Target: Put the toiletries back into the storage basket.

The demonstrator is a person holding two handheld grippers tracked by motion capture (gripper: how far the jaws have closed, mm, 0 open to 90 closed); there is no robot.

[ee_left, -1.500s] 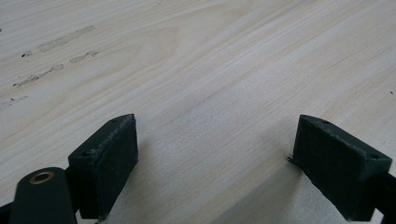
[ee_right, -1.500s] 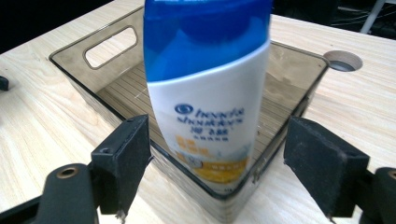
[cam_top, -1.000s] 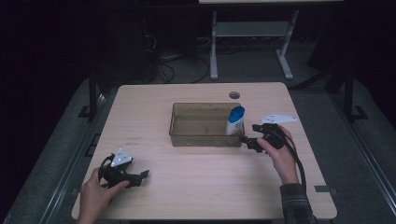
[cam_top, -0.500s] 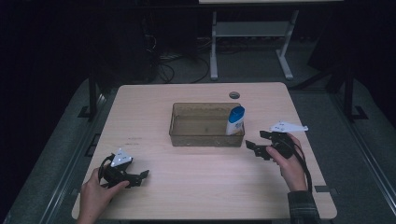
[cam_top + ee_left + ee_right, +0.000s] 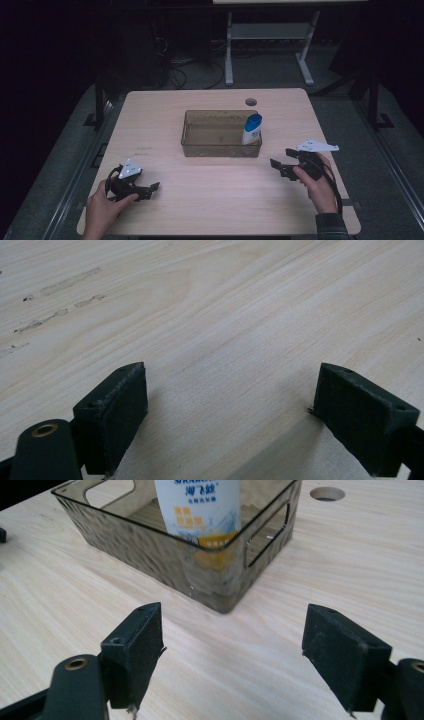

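The worktop is pale wood with a fine straight grain and rounded corners. A few faint dark scuffs mark it in the left gripper view, and a small printed mark sits near its left edge in the high view.

At the near left a hand holds the left tool low over bare wood, its jaws wide apart with nothing between them. At the near right the other hand holds the right tool, also with its jaws spread and empty, aimed toward the near right corner of the bin and well short of it.

Farther in, at the middle of the worktop, stands a smoky translucent plastic bin with rippled walls and cut-out handles in its short ends. Inside it, in the right near corner, a shampoo bottle stands on end: white body, blue cap on top, a blue wave graphic and an orange band low on the label in the right gripper view.

Beyond the bin a round cable hole pierces the far edge. Past the worktop the room is dark, with grey floor, a tangle of cables and a white metal frame at the far side.
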